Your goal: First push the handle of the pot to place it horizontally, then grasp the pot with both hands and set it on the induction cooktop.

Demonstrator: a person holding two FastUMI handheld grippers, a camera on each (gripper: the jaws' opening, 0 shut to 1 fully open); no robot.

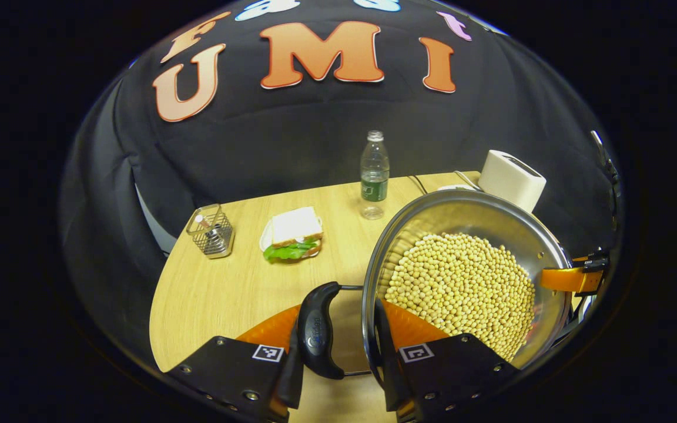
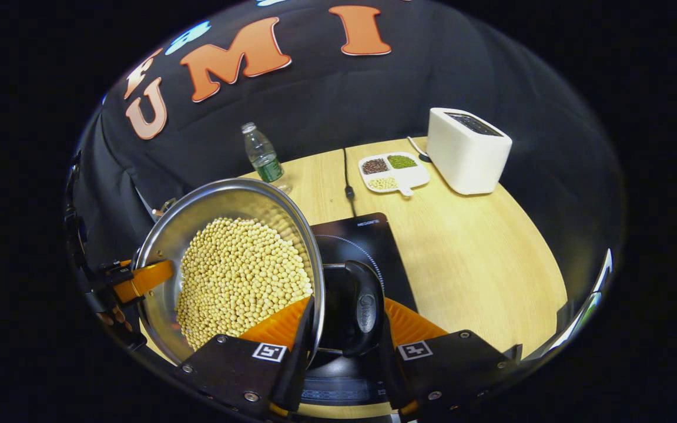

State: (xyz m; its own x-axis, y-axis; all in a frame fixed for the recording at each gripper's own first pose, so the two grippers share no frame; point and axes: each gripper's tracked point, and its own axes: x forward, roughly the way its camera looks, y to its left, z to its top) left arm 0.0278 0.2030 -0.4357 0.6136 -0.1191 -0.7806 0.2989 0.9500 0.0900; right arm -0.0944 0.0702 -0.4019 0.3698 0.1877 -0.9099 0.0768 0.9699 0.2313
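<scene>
- Wooden table [image 2: 479, 258] stands against black cloth.
- Steel pot [image 1: 479, 223], filled with beans [image 2: 238, 276], hangs tilted between both grippers, over the induction cooktop [image 2: 368, 241].
- Left gripper [image 1: 338, 346] clamps the pot's left handle [image 1: 318, 329].
- Right gripper [image 2: 344, 346] clamps its right handle [image 2: 365, 308].
- White toaster [image 2: 468, 150], 1 bottle [image 1: 374, 173] and a sandwich [image 1: 294, 235] sit farther off.

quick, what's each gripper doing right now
left gripper: shut on the pot's left handle.
right gripper: shut on the pot's right handle.
</scene>
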